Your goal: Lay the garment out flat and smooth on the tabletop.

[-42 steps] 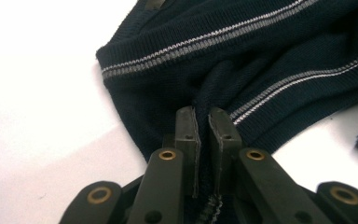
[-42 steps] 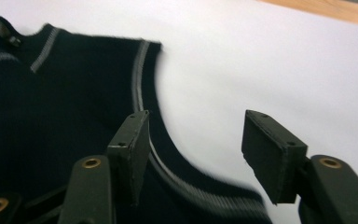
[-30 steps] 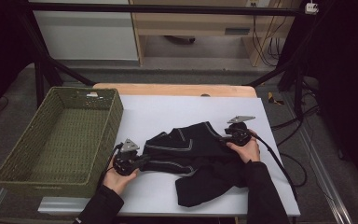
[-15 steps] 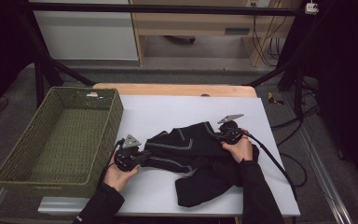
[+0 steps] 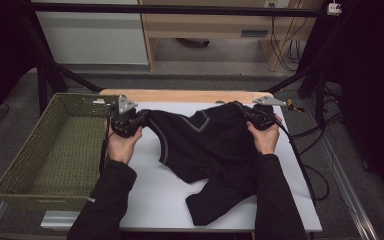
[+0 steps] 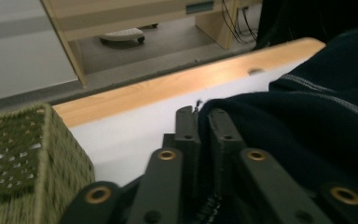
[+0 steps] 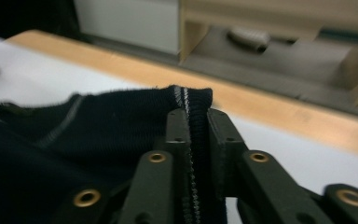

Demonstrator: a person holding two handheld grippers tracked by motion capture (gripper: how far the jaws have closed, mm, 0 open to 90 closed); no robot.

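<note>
A: The fingers [image 6: 186, 135] of the left gripper [image 6: 204, 122] are pinched on one edge of the dark navy knitted garment with pale grey stitching [image 5: 207, 145]; the right gripper [image 7: 196, 122] is clamped the same way on a ribbed hem with two pale stripes; on both, the jaws have just eased a little wider, yet cloth sits squeezed between the pads

B: And what's different from a second ago?

A: Then the garment lay bunched near the person's edge of the white tabletop [image 5: 145, 190] with the hands low beside it; now both hands are up and farther across the table, wider apart, and the cloth hangs stretched between them, its lower part trailing on the surface; I'd judge it's being shaken out flat, either for folding or for carrying to the basket

B: Where does it sit, exactly?

A: Over the middle of the table, to the right of the green woven rectangular basket [image 5: 40, 185], which holds nothing; the left hand is just beside the basket's near corner

B: Count for me

A: One garment, one basket, one table, two grippers, two sleeved forearms; beyond, a pale wooden cabinet [image 5: 205, 25]
</note>
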